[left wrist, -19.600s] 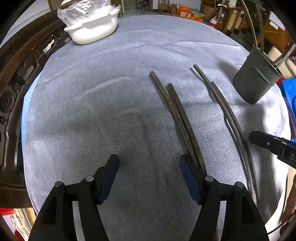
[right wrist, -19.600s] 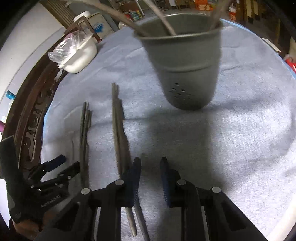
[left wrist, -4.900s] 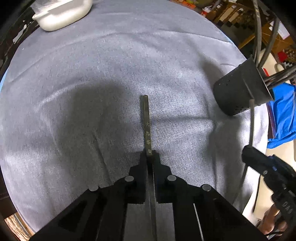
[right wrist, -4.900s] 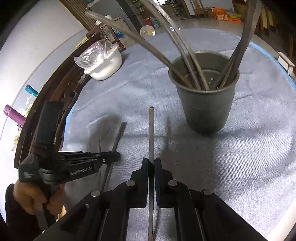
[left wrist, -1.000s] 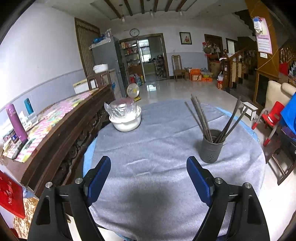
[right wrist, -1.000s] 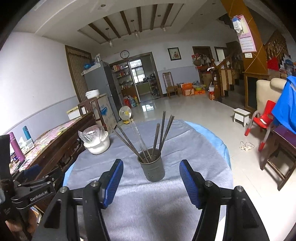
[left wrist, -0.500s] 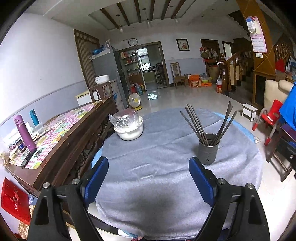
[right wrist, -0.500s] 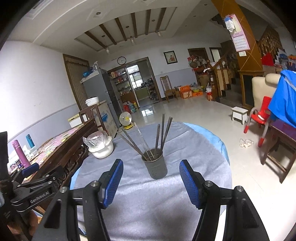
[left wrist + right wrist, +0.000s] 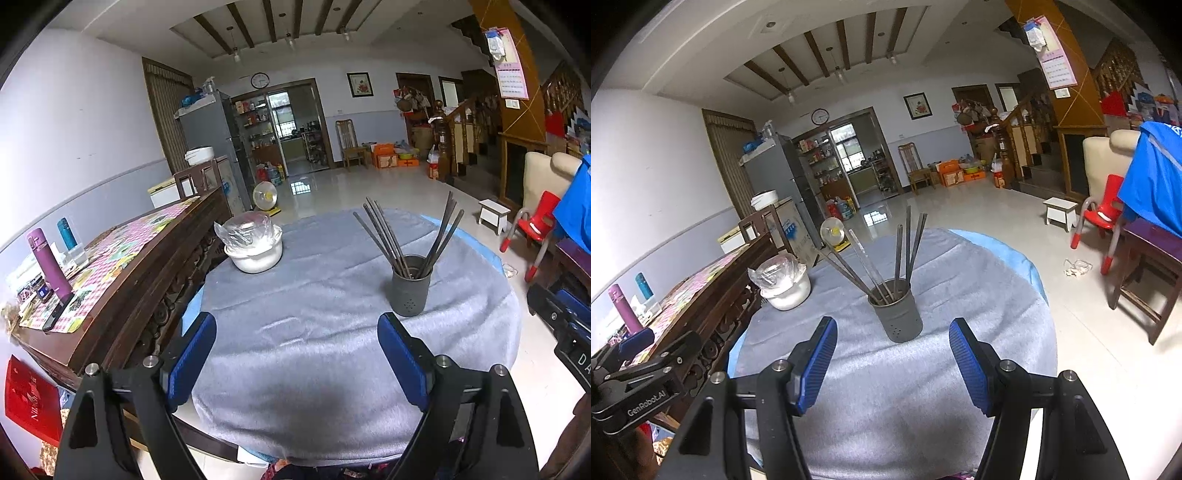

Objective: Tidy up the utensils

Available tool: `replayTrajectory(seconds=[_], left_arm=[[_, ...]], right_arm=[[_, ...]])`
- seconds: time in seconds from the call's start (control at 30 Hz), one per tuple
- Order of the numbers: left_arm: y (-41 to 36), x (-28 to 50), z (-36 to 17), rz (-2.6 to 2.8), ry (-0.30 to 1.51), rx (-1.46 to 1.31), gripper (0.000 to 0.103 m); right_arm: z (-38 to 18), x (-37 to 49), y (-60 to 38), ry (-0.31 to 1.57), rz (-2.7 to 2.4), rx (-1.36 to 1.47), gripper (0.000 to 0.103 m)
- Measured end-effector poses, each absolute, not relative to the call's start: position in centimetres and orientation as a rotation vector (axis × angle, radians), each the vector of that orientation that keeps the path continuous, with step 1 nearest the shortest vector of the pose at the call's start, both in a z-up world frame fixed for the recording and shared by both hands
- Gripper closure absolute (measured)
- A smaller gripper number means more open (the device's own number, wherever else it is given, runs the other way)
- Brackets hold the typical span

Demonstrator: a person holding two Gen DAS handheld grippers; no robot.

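Two grippers are held above the near edge of a round table (image 9: 332, 369) covered with a grey cloth, and both look across it into a large room. The left gripper (image 9: 297, 356) has its jaws spread wide apart, and nothing is between its blue pads (image 9: 192, 354). The right gripper (image 9: 893, 360) is also wide open and holds nothing. All the dark chopsticks (image 9: 384, 234) stand in the grey cup holder (image 9: 410, 286), which has small holes in its wall and stands upright on the cloth, on the right part of the table in the left wrist view. In the right wrist view the holder (image 9: 899, 314) is straight ahead, between the two fingers but well apart from them, and the chopsticks (image 9: 905, 251) lean out in different directions. A white bowl (image 9: 255, 254) with a plastic bag over it stands on the far left part of the table, well apart from the holder. A dark wooden sideboard (image 9: 122, 266) stands just beside the table on the left.
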State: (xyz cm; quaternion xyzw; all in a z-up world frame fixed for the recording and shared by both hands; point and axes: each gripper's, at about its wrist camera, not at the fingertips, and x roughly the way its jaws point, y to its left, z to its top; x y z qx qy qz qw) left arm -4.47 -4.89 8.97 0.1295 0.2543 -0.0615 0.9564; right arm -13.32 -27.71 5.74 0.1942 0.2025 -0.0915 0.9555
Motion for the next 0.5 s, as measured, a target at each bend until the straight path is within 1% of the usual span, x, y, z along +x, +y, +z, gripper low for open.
replayTrajectory(seconds=[0.5], left_arm=[[-4.14,-4.43,9.19,-0.101,0.509,0.246,0.014]], right_arm=[[6.0,-13.3,-27.04,0.408,-0.163,0.367,0.035]])
